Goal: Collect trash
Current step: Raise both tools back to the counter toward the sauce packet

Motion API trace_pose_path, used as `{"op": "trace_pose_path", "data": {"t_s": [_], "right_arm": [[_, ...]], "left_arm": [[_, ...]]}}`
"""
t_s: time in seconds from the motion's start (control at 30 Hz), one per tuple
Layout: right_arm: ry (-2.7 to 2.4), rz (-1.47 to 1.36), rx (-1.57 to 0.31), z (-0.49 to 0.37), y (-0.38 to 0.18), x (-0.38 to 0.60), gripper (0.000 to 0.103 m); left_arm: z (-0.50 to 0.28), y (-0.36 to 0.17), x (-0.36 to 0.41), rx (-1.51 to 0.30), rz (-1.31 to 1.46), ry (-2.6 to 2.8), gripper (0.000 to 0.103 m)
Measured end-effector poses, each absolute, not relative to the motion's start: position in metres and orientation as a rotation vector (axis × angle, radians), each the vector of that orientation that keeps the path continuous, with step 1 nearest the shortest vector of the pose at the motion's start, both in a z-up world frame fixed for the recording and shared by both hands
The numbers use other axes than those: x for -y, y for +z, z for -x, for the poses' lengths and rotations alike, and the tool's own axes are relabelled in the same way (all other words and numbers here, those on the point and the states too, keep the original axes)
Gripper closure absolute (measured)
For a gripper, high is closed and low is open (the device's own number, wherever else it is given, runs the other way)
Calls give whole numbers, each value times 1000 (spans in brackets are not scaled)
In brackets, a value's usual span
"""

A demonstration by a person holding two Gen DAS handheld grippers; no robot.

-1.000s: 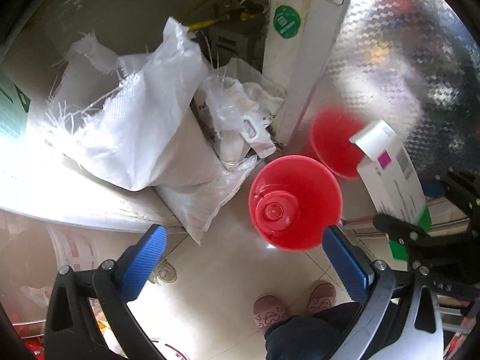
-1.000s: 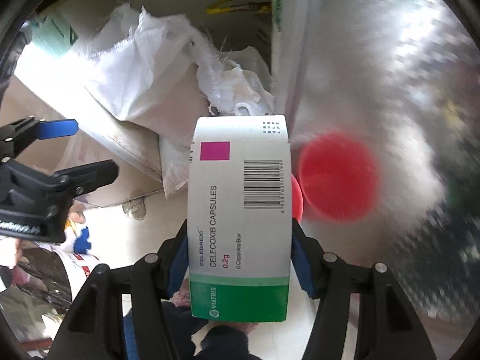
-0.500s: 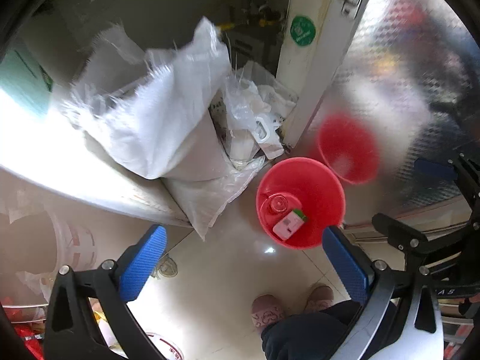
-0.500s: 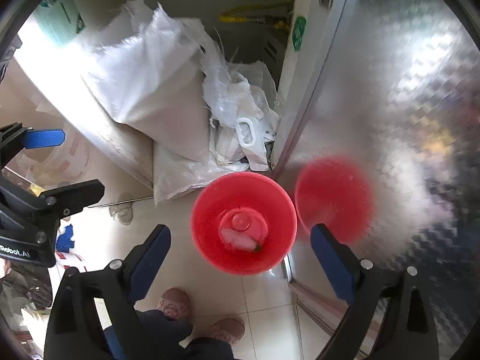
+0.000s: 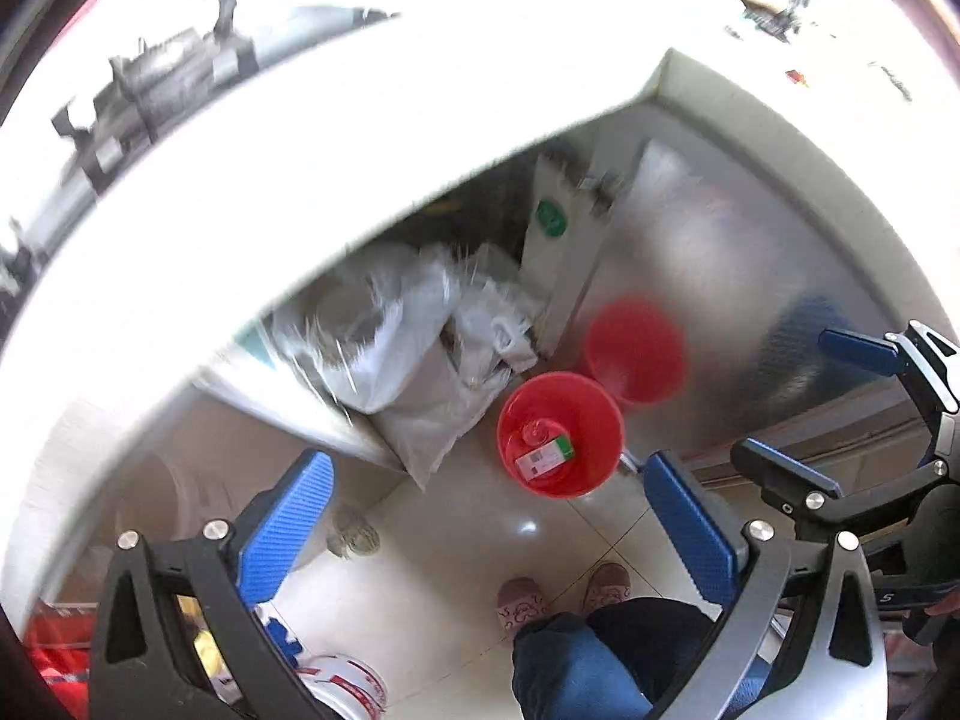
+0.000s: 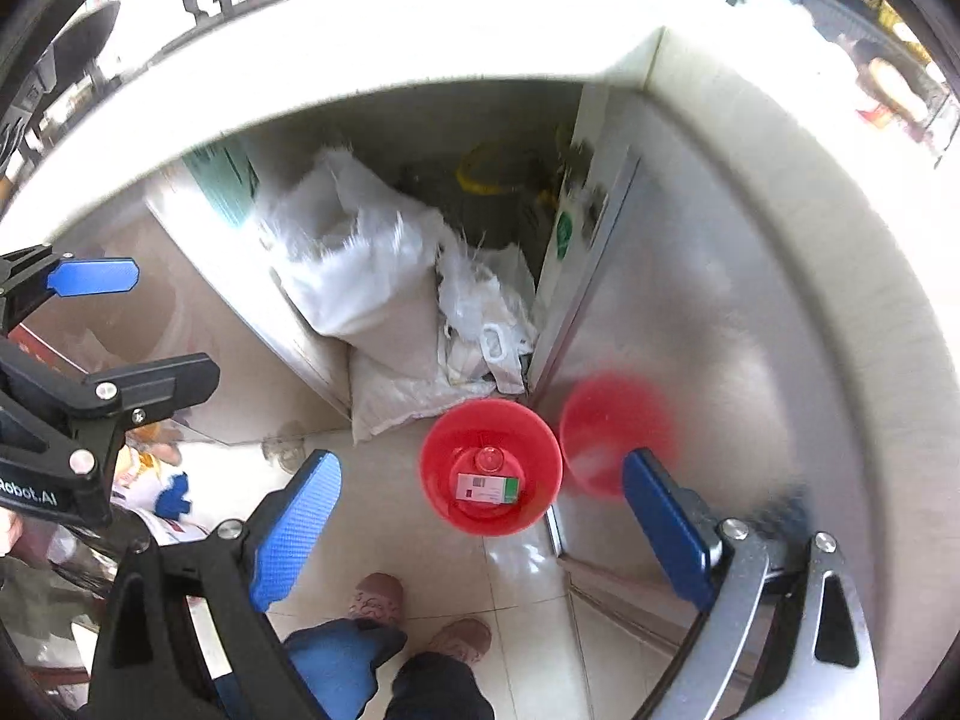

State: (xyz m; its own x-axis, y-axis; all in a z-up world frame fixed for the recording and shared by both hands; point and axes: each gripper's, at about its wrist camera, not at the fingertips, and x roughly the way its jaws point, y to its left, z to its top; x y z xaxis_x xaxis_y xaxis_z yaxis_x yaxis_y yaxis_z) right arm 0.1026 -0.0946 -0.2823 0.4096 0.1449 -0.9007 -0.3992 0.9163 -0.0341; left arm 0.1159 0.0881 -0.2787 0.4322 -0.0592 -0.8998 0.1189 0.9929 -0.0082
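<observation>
Medicine box (image 6: 486, 488) lies flat at the bottom of the red bin (image 6: 491, 467) on the tiled floor, next to a round red cap-like item; the bin stands by the open steel cabinet door (image 6: 678, 324), just in front of the white sacks (image 6: 360, 276). Right gripper (image 6: 480, 516) has just been opening, its jaws now wide, nothing between the blue pads. Left gripper (image 5: 486, 516) also wide open, empty, high over the floor. Drop looks done for this item. Doing the step well from here: keep both claws clear of the counter edge (image 5: 336, 180) above, don't swing into each other since they sit close, then look for further trash on the countertop. No other loose trash is clear in these blurred views. Person's slippers (image 5: 522, 600) stand near the bin.
</observation>
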Motion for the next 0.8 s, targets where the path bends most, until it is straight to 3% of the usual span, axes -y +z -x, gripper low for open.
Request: {"op": "trace_pose_path", "data": {"t_s": [0.4, 0.8], "right_arm": [[219, 183, -1041, -88, -179, 109, 9], [103, 135, -979, -106, -136, 143, 8]], "left_arm": [[-118, -173, -76, -1024, -112, -260, 0], [-155, -133, -49, -965, -188, -353, 0]]}}
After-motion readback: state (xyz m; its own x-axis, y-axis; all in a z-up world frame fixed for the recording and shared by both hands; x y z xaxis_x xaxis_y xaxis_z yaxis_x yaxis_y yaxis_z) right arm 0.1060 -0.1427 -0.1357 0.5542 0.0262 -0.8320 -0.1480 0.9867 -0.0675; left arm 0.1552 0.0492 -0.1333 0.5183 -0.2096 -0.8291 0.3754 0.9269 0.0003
